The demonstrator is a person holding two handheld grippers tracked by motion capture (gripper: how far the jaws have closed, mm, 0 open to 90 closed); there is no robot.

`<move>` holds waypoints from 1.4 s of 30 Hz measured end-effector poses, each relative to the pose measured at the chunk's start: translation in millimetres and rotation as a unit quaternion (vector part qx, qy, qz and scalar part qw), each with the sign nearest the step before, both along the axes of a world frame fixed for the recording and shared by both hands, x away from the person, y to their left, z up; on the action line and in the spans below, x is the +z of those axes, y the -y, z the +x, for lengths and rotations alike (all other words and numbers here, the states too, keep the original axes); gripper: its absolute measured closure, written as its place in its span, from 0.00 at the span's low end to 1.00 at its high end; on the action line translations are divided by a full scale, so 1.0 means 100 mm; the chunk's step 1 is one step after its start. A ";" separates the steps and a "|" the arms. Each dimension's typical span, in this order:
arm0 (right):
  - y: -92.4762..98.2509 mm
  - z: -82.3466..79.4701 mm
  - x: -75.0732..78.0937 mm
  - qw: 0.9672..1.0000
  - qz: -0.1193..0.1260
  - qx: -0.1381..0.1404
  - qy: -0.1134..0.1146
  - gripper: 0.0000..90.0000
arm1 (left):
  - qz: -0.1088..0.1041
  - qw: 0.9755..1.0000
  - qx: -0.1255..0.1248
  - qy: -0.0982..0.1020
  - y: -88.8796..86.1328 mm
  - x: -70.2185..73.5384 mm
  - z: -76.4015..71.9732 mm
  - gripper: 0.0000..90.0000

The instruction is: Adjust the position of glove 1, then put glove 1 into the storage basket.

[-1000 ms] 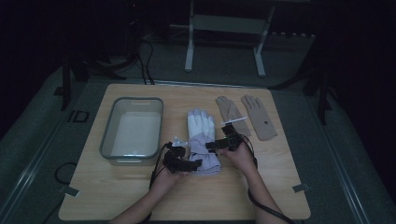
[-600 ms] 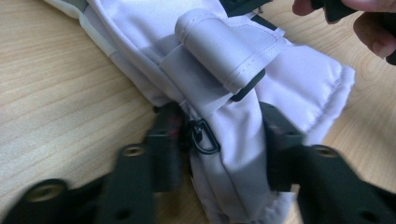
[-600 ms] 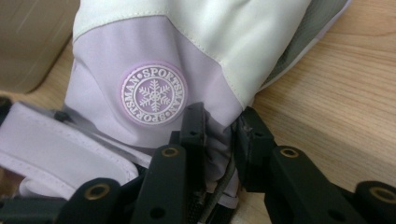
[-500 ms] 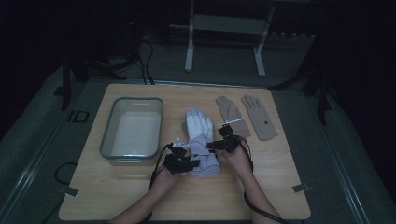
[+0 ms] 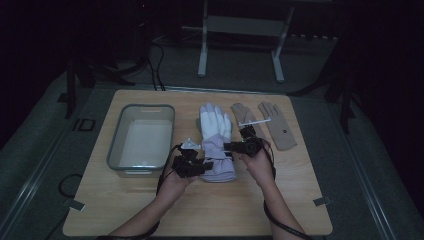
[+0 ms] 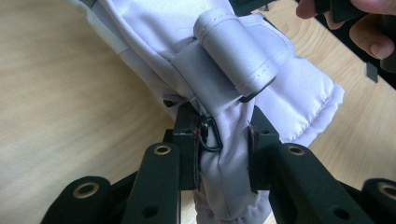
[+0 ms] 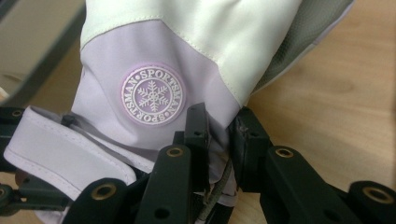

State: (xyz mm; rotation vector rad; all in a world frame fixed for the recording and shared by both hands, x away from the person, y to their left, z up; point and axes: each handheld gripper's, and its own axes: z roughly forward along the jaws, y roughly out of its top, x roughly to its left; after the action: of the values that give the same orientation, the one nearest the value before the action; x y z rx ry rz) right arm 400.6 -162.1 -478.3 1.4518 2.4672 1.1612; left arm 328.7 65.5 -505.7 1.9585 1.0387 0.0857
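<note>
I read one label: round patch [image 7: 153, 95] on lilac cuff of ski glove [image 7: 187, 56], white snowflake in centre, "SPORTSMAN" lettered twice round rim. No other legible txt or nos. anywhere.

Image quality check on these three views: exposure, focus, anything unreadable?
High view: underexposed, surroundings near black, the ski glove and bin dim but legible. Left gripper view: bright, glove fabric sharp, the hand at top right soft. Right gripper view: well lit, the snowflake badge readable, bin edge blurred.
</note>
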 end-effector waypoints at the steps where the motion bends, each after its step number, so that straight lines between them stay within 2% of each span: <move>1: -0.01 -0.01 0.04 1.000 0.002 0.000 0.004 0.87 | 0.002 1.000 -0.001 0.004 -0.02 0.04 0.00 0.80; 10: -0.15 -0.06 0.43 0.999 0.007 0.009 0.043 0.87 | 0.007 1.000 -0.008 0.029 -0.20 0.40 0.01 0.80; 18: -0.36 -0.03 0.67 0.998 0.010 0.020 0.064 0.87 | 0.006 0.999 -0.005 0.042 -0.43 0.60 0.04 0.80; 26: -0.59 0.03 0.73 0.997 0.009 0.036 0.064 0.87 | -0.004 0.999 0.011 0.037 -0.68 0.64 0.02 0.80; 37: -1.10 0.09 0.81 0.996 0.016 0.058 0.073 0.87 | 0.011 0.998 0.035 0.043 -1.14 0.75 0.00 0.80; 42: -1.37 0.13 0.82 0.995 0.012 0.067 0.073 0.87 | 0.026 0.998 0.042 0.039 -1.36 0.78 0.00 0.80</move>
State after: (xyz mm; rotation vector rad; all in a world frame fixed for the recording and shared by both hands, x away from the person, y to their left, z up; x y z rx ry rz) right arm 413.7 -25.3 -396.7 1.1759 2.4899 1.2751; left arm 328.6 201.7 -427.9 1.9422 1.0763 0.2370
